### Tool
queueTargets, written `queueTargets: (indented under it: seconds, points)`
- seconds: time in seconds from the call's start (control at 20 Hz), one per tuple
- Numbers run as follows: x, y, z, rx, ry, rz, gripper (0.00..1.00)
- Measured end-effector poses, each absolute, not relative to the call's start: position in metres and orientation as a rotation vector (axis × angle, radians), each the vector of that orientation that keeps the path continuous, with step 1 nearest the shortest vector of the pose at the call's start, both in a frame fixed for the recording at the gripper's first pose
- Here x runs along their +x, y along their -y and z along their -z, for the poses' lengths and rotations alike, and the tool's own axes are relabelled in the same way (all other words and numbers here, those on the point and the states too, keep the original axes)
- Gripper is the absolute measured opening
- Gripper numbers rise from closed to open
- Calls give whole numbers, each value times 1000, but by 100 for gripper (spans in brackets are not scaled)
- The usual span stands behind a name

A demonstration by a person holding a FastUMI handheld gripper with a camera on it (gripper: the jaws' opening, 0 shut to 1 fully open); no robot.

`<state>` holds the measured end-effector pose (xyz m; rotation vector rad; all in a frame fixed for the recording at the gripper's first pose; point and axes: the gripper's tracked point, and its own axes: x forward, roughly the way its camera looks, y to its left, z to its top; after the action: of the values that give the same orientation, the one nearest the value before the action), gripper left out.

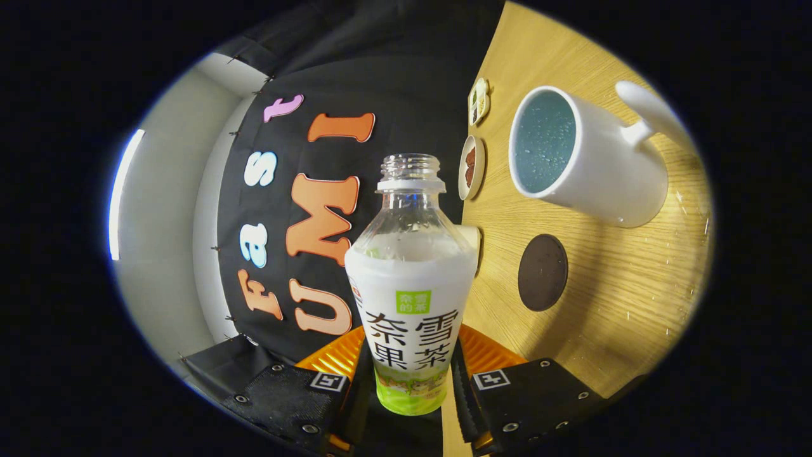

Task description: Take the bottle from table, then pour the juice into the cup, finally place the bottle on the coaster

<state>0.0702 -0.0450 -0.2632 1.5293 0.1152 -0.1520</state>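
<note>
Gripping the bottle (411,298), the tongs (409,381) clenched it on both sides.
The uncapped bottle stood between the fingers; cup (587,158) at two o'clock, coaster (542,272) at three on the desk (634,285).

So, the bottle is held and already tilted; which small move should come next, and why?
Probably carry the bottle sideways toward the cup until its open neck is over the rim. The gripper has both fingers pressed on the bottle, the cap is off, but the neck points past the cup, beside the dark coaster.
</note>
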Motion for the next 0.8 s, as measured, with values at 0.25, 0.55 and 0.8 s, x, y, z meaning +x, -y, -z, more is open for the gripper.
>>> queueTargets:
  seconds: [0.25, 0.55, 0.8]
  points:
    - [70, 52, 258, 1617, -90, 157, 58]
    - [70, 56, 258, 1686, -76, 174, 58]
    - [70, 62, 254, 1726, -62, 182, 58]
